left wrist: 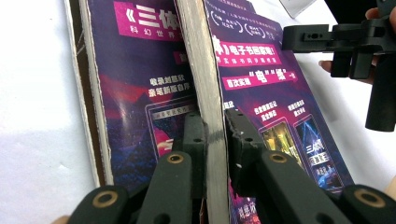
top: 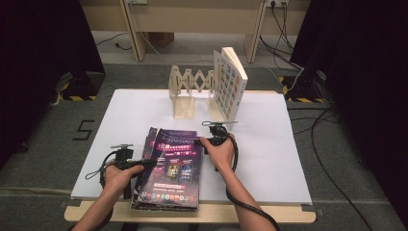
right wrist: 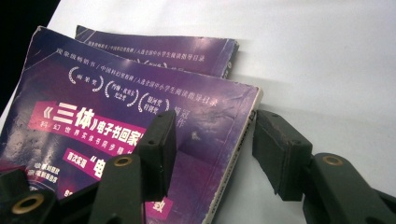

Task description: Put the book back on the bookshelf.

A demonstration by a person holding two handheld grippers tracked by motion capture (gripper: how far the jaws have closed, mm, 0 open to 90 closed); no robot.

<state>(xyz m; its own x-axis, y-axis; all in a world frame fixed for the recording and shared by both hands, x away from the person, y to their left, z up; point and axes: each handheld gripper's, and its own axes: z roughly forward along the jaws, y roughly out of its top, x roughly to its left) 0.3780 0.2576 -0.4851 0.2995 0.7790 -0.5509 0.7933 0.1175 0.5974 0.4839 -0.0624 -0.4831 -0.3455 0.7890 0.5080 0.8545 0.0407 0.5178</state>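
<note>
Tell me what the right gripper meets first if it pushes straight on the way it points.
Probably the top purple book: the right gripper has open jaws straddling that book's corner, so the cover edge comes first. Depth is hard to judge.

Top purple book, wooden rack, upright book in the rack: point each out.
top purple book (top: 175,166), high view, middle of its cover
wooden rack (top: 190,79), high view, its lattice back
upright book (top: 230,86), high view, its front cover

Grey carpet floor (top: 43,144), black curtains (top: 38,43) flanking
</note>
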